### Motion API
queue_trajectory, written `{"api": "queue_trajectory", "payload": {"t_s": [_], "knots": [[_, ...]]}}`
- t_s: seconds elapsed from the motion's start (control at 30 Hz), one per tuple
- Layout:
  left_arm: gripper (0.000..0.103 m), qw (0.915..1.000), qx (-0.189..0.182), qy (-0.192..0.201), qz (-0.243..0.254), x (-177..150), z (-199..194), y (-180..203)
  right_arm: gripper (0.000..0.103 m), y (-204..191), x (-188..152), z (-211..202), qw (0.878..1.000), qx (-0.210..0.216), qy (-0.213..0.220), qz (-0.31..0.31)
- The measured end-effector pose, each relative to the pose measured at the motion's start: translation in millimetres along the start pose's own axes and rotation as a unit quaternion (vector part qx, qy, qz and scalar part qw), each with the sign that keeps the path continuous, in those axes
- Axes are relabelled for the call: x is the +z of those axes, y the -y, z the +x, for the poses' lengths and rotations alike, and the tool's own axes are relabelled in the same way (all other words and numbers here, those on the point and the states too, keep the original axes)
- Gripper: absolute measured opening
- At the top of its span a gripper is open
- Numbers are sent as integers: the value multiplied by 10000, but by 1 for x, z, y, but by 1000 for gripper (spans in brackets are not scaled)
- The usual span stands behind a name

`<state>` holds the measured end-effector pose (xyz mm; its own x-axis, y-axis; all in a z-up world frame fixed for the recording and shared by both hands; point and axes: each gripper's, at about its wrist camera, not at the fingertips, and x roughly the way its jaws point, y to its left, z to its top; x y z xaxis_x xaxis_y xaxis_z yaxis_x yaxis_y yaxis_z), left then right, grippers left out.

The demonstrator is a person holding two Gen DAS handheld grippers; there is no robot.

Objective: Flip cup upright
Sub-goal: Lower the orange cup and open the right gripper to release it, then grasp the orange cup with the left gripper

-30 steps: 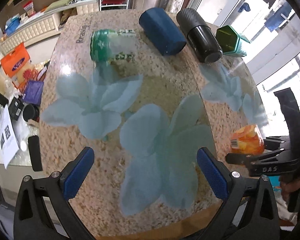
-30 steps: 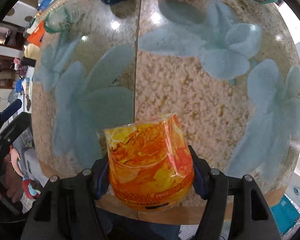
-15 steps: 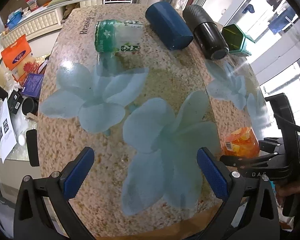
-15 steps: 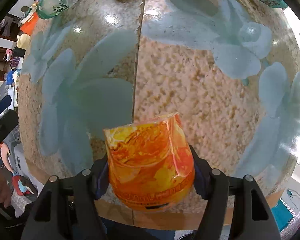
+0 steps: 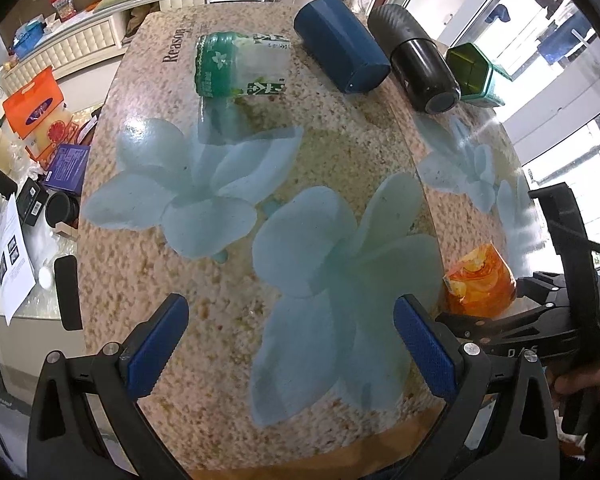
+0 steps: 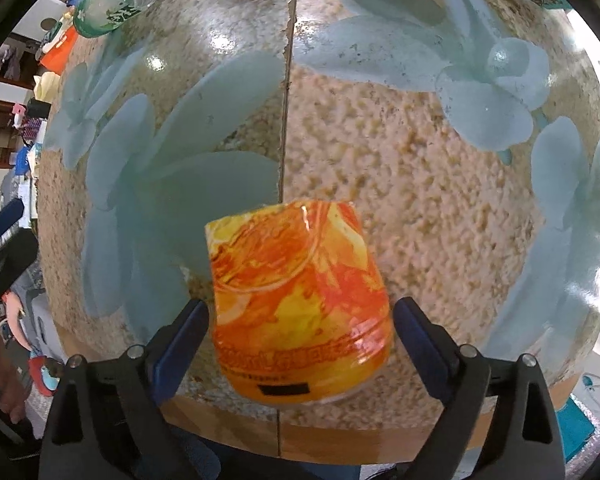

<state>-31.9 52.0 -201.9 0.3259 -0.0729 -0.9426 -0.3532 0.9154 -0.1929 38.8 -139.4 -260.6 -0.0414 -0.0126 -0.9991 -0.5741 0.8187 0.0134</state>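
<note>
An orange and yellow plastic cup (image 6: 300,304) stands on the speckled flower-print table (image 6: 400,160) near its front edge. In the left wrist view the cup (image 5: 480,284) is at the right, beside the right gripper's black frame. My right gripper (image 6: 300,336) is open, its blue pads on either side of the cup with small gaps. My left gripper (image 5: 292,348) is open and empty over the table's near part. A green-labelled clear cup (image 5: 240,64) lies on its side at the far end.
A dark blue cup (image 5: 340,56), a black cup (image 5: 416,68) and a green hexagonal cup (image 5: 476,76) lie on their sides along the far edge. A seam (image 6: 286,120) runs down the table. Cluttered furniture (image 5: 32,120) stands to the left.
My right gripper has opened off the orange cup, which now stands on the table. The left gripper has drawn back a little from the far cups.
</note>
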Motion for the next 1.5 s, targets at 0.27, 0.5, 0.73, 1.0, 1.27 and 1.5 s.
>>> {"api": "queue_trajectory", "payload": {"t_s": [0.27,0.5,0.73,1.0,1.27,1.5], "knots": [[103,9999,-73,-124,1,1,-1,4,98,3,-4,-13,9993,284,177,147],[103,9990,-338,-269,-70,6,-15,25,98,21,-13,-55,9966,442,630,295],[103,9984,-346,-447,16,15,-27,70,103,72,-26,-96,9902,634,1123,536],[103,9934,-258,-984,-523,22,-7,120,103,129,-11,-106,9894,898,1053,450],[103,9778,-26,-1658,-1280,24,39,142,103,180,-2,-99,9898,1121,875,59],[103,9641,252,-1979,-1750,26,75,142,103,214,2,-95,9885,1300,779,26]]}}
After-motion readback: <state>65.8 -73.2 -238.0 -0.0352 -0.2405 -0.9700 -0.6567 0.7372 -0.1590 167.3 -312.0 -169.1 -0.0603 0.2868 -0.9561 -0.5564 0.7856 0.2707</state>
